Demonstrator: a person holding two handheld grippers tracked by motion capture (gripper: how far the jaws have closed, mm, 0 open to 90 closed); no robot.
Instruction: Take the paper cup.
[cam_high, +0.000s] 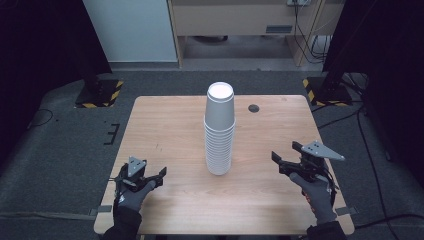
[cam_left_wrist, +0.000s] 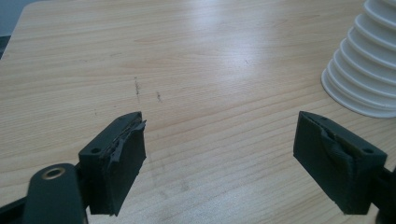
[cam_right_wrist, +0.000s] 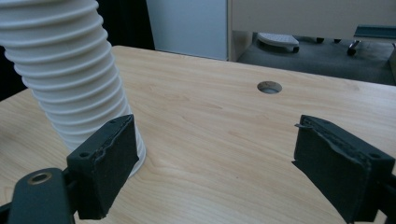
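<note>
White paper cups (cam_high: 219, 130) stand as one tall upright stack mid-tabletop (cam_high: 170, 125), between both hands; the left hand-held gripper (cam_high: 161, 175) and right hand-held gripper (cam_high: 276, 159) sit spread and empty, near-left and near-right; the right looks slightly nearer.

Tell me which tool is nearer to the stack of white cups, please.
Neither clearly; both stand about equally far. The left tool is open at the left of the cup stack, near the table's front edge. The right tool is open at its right, slightly farther back.
</note>
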